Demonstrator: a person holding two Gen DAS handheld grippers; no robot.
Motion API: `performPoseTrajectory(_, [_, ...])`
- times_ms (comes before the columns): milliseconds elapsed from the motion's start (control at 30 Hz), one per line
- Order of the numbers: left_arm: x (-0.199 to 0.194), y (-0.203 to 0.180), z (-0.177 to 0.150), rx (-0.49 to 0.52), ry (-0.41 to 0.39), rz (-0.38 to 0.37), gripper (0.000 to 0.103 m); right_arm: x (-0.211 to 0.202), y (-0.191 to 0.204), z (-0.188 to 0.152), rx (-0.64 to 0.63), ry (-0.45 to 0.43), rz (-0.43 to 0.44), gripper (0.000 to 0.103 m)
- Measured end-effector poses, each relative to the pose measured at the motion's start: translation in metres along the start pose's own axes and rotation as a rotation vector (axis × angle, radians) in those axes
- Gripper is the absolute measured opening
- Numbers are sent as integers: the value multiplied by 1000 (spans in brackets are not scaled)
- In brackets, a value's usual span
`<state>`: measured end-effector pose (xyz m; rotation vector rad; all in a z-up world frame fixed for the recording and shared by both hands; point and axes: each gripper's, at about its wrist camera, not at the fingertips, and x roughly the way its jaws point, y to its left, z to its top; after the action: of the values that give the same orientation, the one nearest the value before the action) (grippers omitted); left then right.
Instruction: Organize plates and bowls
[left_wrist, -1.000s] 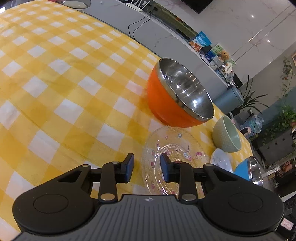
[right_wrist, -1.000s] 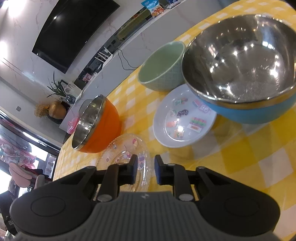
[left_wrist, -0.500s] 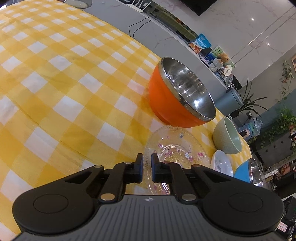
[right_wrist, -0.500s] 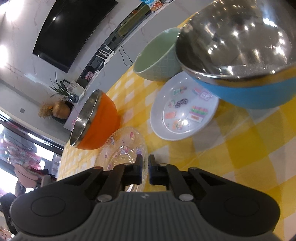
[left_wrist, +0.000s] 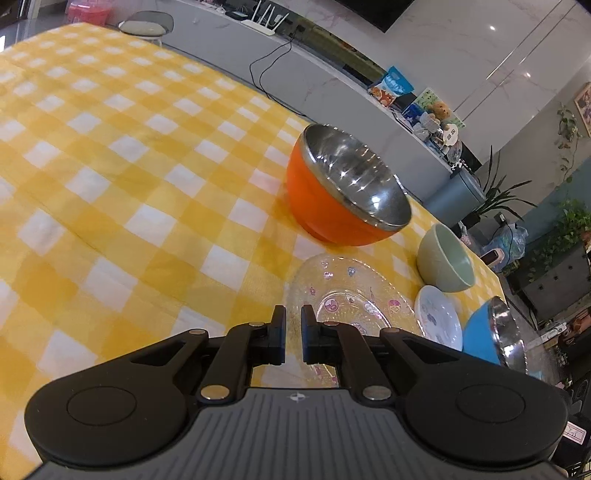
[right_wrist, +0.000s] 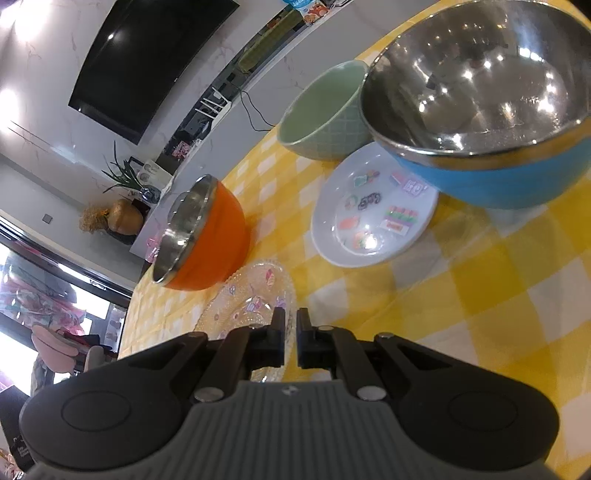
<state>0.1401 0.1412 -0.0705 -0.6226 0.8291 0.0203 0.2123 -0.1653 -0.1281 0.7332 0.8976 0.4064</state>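
A clear glass plate (left_wrist: 351, 291) with small coloured pictures lies on the yellow checked tablecloth (left_wrist: 129, 184). My left gripper (left_wrist: 293, 326) is shut on its left rim. In the right wrist view my right gripper (right_wrist: 290, 332) is shut on the right rim of the same glass plate (right_wrist: 251, 291). Just behind it stands an orange bowl (left_wrist: 325, 206) with a steel inside. Further right are a pale green bowl (left_wrist: 439, 262), a small white plate (left_wrist: 437, 319) with stickers, and a blue steel-lined bowl (right_wrist: 498, 181) that overlaps the white plate (right_wrist: 373, 214).
The cloth stretches wide to the left of the orange bowl (right_wrist: 218, 240). Beyond the table's far edge runs a grey sideboard (left_wrist: 332, 85) with cables, snack packets and soft toys. A dark television (right_wrist: 147, 62) hangs on the wall.
Both grippers' jaws have closed from open onto the glass plate's rim. The left wrist view has drawn back and up a little, and the right view has barely shifted.
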Motion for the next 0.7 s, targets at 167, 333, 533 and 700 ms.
performPoseTrajectory(167, [-26, -10, -4, 22, 21, 28, 7, -20, 9, -8, -11, 11, 15, 3])
performPoseTrajectory(333, [-56, -10, -18, 28, 46, 51, 7, -36, 9, -24, 5, 59, 28, 4])
performPoseTrajectory(533, [-85, -2, -39, 24, 52, 84, 7, -54, 15, -55, -11, 108, 37, 4])
performPoseTrajectory(700, [-97, 3, -53, 42, 60, 98, 7, -66, 16, -76, -32, 135, 23, 5])
